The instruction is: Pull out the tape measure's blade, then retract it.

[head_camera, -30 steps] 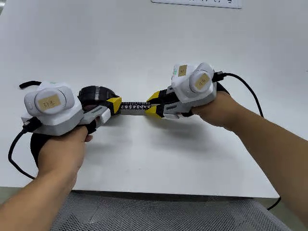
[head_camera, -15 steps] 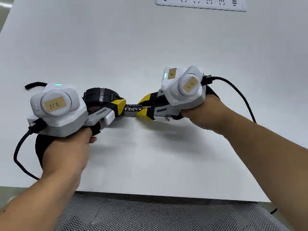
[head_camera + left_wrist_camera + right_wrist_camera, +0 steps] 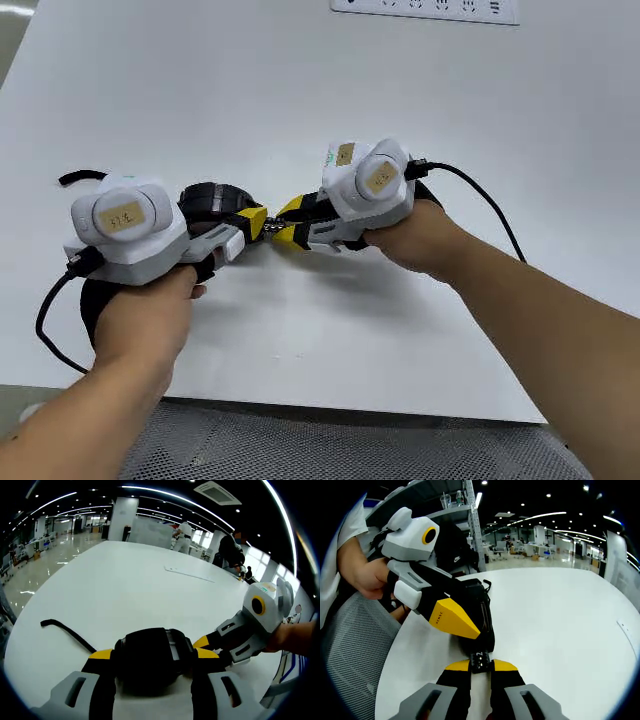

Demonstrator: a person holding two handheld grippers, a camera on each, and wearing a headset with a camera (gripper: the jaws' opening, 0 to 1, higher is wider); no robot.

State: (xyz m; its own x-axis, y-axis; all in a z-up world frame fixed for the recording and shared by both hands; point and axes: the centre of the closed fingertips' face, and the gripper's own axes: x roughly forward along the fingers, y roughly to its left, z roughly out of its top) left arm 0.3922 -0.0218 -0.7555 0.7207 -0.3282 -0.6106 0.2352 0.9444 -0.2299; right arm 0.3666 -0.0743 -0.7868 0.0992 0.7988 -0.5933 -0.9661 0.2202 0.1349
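The tabletop [image 3: 400, 120] is smooth, matt white and flat. Its near edge runs straight above a grey mesh chair [image 3: 330, 445], and a white power strip [image 3: 425, 8] lies along its far edge. Both grippers work close to the near edge, left of the middle, with wide bare surface open toward the far edge and the right edge.

The left gripper [image 3: 240, 220] is clamped on the tape measure [image 3: 150, 655], a rounded black case with a ribbed, rubbery look. One yellow-tipped black jaw presses each side of the case. Whether the case rests on the tabletop or sits just above it cannot be told.

The right gripper [image 3: 283, 224] points at the case from the right. Its jaws are pinched together on the end of the blade [image 3: 479, 658], a thin dark strip with printed marks. Only a short stub of blade shows between the case mouth and these jaws, so the two grippers' tips almost meet.

A thin black cord [image 3: 67, 630] curls on the tabletop toward the left edge, just beyond the left gripper. A glossy black cable [image 3: 470, 190] arcs from the right gripper's white plastic body toward the right edge.
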